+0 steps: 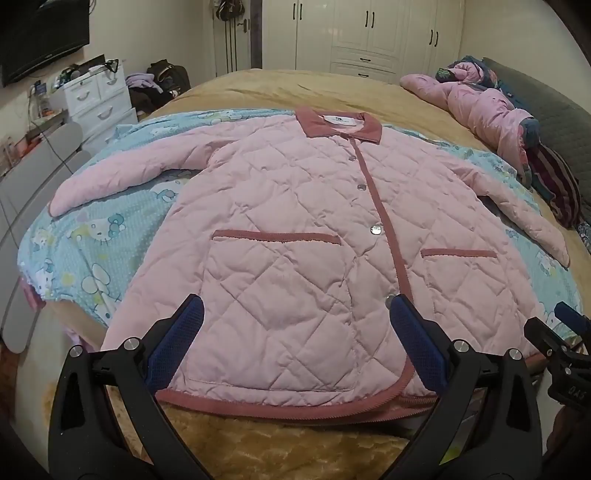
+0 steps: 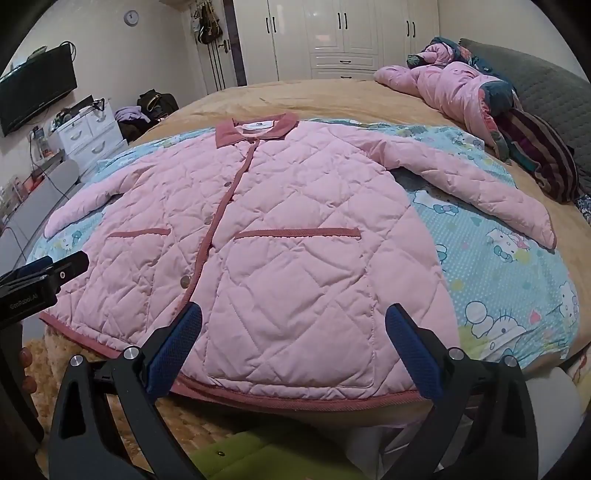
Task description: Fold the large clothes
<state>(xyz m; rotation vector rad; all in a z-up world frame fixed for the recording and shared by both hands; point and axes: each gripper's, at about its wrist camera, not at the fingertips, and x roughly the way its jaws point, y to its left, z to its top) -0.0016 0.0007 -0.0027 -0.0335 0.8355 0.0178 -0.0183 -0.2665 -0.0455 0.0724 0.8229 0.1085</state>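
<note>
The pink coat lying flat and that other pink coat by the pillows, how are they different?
The quilted pink coat is spread flat, buttoned, sleeves out; the second pink coat lies crumpled in a heap. The flat one rests on the blue cartoon sheet; the crumpled one sits on the tan blanket. The flat one is near both open tongs; the other is far off. Both are pink and padded.

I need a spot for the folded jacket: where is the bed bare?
Bare tan bedspread lies between the jacket collar and the wardrobe. The right headboard side is crowded with piled clothes; the cartoon sheet shows only beside the sleeves.
</note>
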